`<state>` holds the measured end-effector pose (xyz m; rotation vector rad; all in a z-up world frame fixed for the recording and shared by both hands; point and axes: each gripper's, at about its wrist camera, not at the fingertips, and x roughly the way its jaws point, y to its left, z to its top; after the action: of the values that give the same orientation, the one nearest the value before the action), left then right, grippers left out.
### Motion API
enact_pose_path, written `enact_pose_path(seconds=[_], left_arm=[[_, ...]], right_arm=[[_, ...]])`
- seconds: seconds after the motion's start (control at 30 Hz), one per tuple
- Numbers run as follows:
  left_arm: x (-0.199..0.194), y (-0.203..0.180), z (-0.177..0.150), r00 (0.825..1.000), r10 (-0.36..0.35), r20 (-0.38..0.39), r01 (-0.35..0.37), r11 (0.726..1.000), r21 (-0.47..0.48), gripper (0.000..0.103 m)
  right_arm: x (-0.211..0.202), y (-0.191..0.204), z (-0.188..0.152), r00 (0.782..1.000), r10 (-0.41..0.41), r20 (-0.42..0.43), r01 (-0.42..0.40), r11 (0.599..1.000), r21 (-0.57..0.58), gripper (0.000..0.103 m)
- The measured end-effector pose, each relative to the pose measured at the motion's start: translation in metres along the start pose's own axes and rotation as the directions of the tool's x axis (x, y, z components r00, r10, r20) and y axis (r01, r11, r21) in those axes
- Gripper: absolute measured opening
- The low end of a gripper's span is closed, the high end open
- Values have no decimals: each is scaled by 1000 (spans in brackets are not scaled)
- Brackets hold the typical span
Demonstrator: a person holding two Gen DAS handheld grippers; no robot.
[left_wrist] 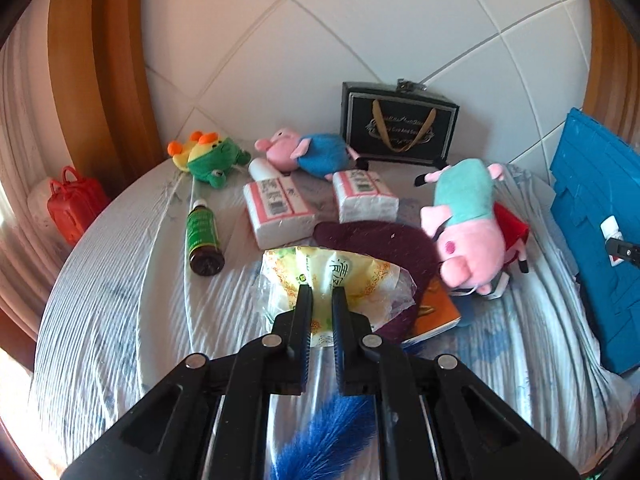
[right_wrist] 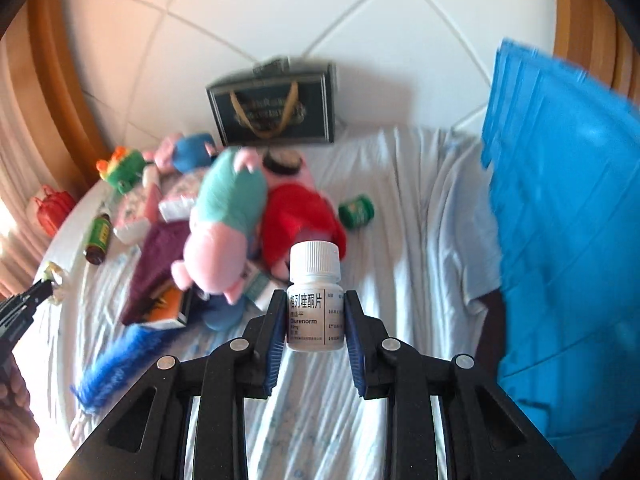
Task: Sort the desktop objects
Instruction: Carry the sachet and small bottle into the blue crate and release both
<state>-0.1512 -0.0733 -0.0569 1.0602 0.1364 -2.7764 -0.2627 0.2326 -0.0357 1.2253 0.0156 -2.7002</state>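
My left gripper [left_wrist: 322, 296] is shut on a yellow-green tissue pack [left_wrist: 320, 272] in crinkled clear wrap, held above the bed sheet. My right gripper [right_wrist: 314, 298] is shut on a white pill bottle [right_wrist: 316, 280] with a ribbed white cap, held upright above the sheet. In the left wrist view the right gripper [left_wrist: 622, 248] shows at the far right with the bottle [left_wrist: 610, 228], in front of the blue bin. In the right wrist view the left gripper [right_wrist: 42, 286] enters from the left edge, with the tissue pack [right_wrist: 54, 274] at its tip.
On the sheet lie a green-labelled brown bottle [left_wrist: 204, 236], two pink tissue packs [left_wrist: 278, 212], plush pigs [left_wrist: 464, 220], a frog plush [left_wrist: 208, 156], purple cloth [left_wrist: 376, 236], an orange book [left_wrist: 436, 312], a blue fluffy thing [left_wrist: 320, 436] and a green jar [right_wrist: 356, 210]. A black gift bag [left_wrist: 400, 128] stands behind; a blue bin [right_wrist: 568, 220] right.
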Motion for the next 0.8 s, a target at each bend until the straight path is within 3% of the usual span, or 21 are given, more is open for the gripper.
enact_pose_path(seconds=[0.17, 0.33, 0.43, 0.57, 0.8], left_arm=[[-38, -43, 21, 992, -82, 100, 77, 996, 55, 9], [-68, -101, 43, 965, -198, 174, 178, 976, 124, 9], [-88, -146, 57, 936, -279, 214, 243, 953, 182, 9], [-114, -216, 72, 880, -410, 239, 346, 899, 269, 9], [-145, -353, 87, 799, -568, 198, 462, 791, 402, 9]], right_arm=[[-63, -10, 10, 992, 1, 127, 0, 1000, -3, 27], [-113, -30, 11, 973, -22, 229, 20, 1000, 8, 27], [-145, -53, 9, 953, -56, 296, 48, 998, 35, 27], [-185, -98, 4, 919, -145, 366, 116, 988, 99, 27], [-211, -197, -14, 884, -303, 357, 226, 944, 241, 27]])
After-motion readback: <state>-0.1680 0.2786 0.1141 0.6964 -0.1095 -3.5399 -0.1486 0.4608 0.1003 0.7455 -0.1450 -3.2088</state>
